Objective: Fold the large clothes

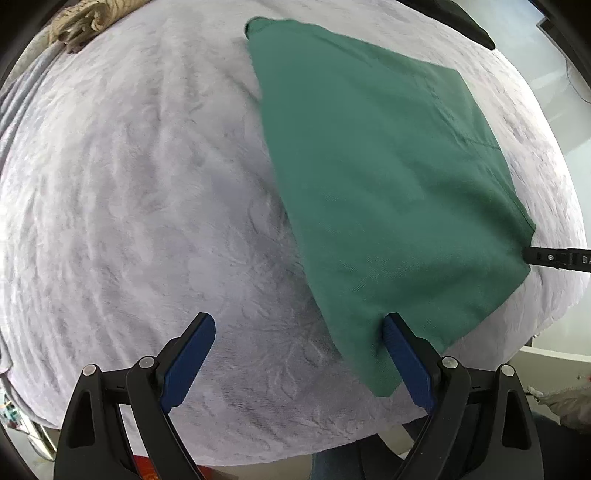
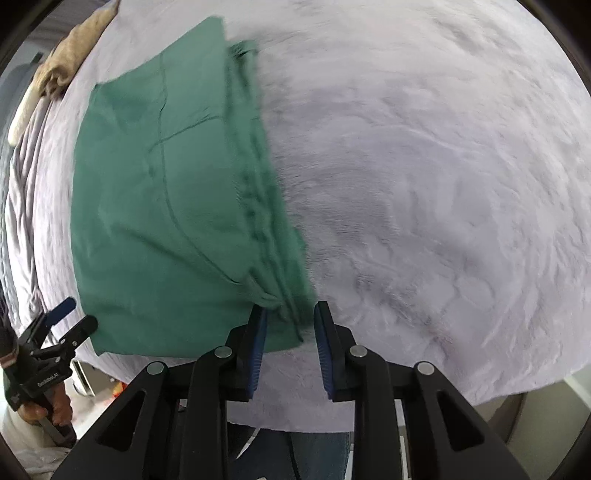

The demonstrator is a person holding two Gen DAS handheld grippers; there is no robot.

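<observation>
On the pale plush blanket (image 1: 129, 192), your green garment (image 1: 376, 177) lies folded into a flat rectangle. The left hand-held gripper (image 1: 299, 354) hovers with jaws wide apart, its right finger over the near corner, gripping nothing. The right hand-held gripper (image 2: 290, 343) has jaws narrowly parted around the stacked edge layers (image 2: 266, 221), pads not pressing. Risk, likely: lifting away now could snag those loose layers and drag the fold open. A tan cloth (image 1: 79, 26) sits well apart at the far edge.
</observation>
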